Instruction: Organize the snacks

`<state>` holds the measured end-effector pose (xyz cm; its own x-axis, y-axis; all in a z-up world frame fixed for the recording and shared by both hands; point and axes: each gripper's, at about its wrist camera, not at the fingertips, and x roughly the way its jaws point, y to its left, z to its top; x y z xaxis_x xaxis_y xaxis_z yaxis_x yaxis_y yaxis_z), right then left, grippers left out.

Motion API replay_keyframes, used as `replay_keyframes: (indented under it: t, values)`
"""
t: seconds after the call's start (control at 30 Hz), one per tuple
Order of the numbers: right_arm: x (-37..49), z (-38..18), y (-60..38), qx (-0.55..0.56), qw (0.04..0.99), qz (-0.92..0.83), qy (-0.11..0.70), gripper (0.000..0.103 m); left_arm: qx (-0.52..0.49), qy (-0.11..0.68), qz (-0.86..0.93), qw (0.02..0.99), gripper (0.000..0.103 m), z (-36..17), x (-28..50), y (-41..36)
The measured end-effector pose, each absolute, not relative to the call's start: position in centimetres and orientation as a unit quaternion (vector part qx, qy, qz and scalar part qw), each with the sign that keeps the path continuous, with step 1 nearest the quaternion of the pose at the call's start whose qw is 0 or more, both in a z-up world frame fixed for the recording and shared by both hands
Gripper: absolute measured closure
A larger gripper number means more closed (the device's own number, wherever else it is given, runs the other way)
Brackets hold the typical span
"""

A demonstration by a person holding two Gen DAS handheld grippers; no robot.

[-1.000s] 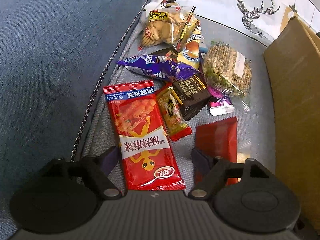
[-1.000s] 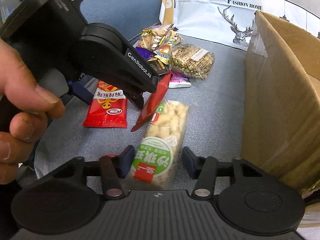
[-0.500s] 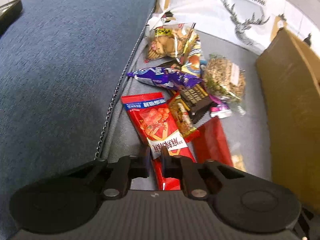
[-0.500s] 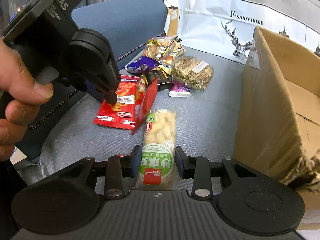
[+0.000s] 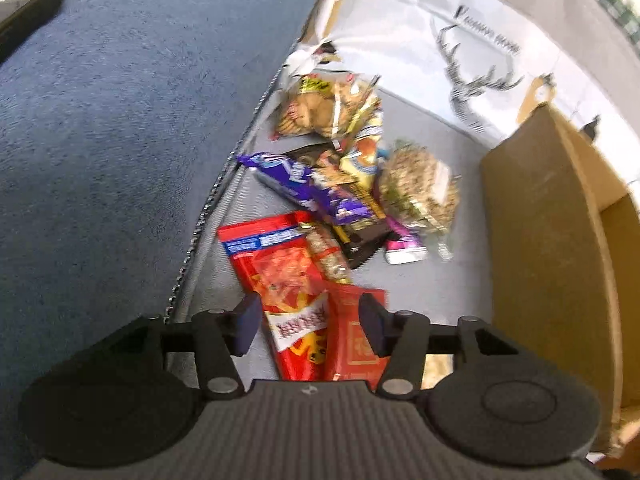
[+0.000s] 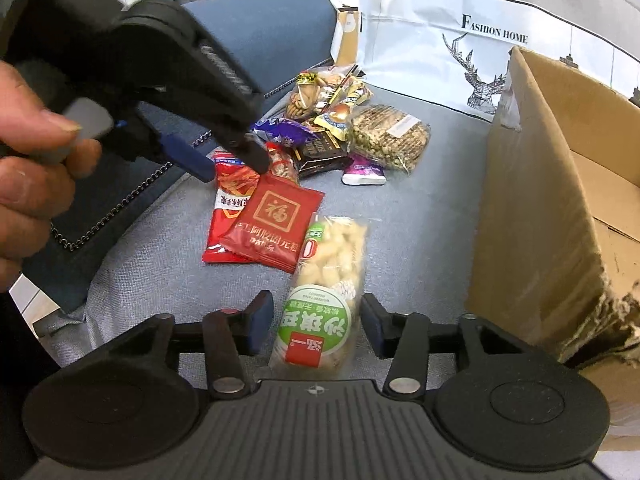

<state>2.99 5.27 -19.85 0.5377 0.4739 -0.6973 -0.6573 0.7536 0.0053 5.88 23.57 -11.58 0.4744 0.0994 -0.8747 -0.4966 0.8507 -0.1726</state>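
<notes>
The right tool (image 6: 316,326) is opening, its pads standing clear on either side of the puff bag (image 6: 326,296) lying on the grey cushion (image 6: 420,240). Only this view is showing a hand (image 6: 36,168) gripping the left tool (image 6: 230,162), which is hovering over the red pouch (image 6: 276,224). From the left wrist, that tool (image 5: 308,322) is opening too, with the pouch (image 5: 356,340) and the long red pack (image 5: 280,276) lying below its pads, untouched. Beyond them the snack pile (image 6: 340,128) is sitting loose. To the right the box (image 6: 560,184) is standing open; I cannot tell its contents. A phone (image 5: 28,4) is showing only in the left view.
</notes>
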Motion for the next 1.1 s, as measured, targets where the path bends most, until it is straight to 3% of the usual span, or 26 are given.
replay_keyframes:
  t: [0.3, 0.47, 0.6, 0.67, 0.73, 0.9, 0.97, 1.03, 1.1]
  values:
    - [3.6, -20.1, 5.6, -0.124, 0.863, 0.332, 0.359, 0.045, -0.218, 0.497, 0.246, 0.803, 0.044, -13.1, 7.2, 23.9]
    - [3.8, -20.2, 5.7, -0.121, 0.863, 0.333, 0.360, 0.044, -0.157, 0.467, 0.216, 0.843, 0.044, -11.3, 7.5, 21.7]
    - [4.1, -20.3, 5.7, -0.123, 0.863, 0.326, 0.365, 0.044, -0.132, 0.508, 0.164, 0.835, 0.044, -12.5, 7.9, 20.2]
    - [4.3, -20.4, 5.7, -0.120, 0.863, 0.322, 0.370, 0.044, -0.122, 0.525, 0.149, 0.829, 0.041, -13.2, 8.1, 19.5]
    - [4.3, -20.6, 5.6, -0.121, 0.863, 0.320, 0.373, 0.044, -0.100, 0.535, 0.140, 0.827, 0.032, -13.6, 8.4, 18.7]
    - [4.3, -21.0, 5.6, -0.131, 0.862, 0.313, 0.377, 0.044, -0.039, 0.543, 0.135, 0.828, 0.031, -14.4, 9.1, 16.7]
    - [4.2, -21.2, 5.6, -0.135, 0.862, 0.311, 0.377, 0.044, -0.024, 0.541, 0.139, 0.829, 0.039, -14.5, 9.1, 16.5]
    - [4.2, -21.3, 5.6, -0.140, 0.863, 0.308, 0.374, 0.048, -0.007, 0.536, 0.149, 0.831, 0.055, -14.3, 8.9, 16.6]
    - [4.1, -21.3, 5.6, -0.143, 0.865, 0.307, 0.369, 0.058, -0.018, 0.531, 0.150, 0.834, 0.059, -13.8, 8.7, 17.4]
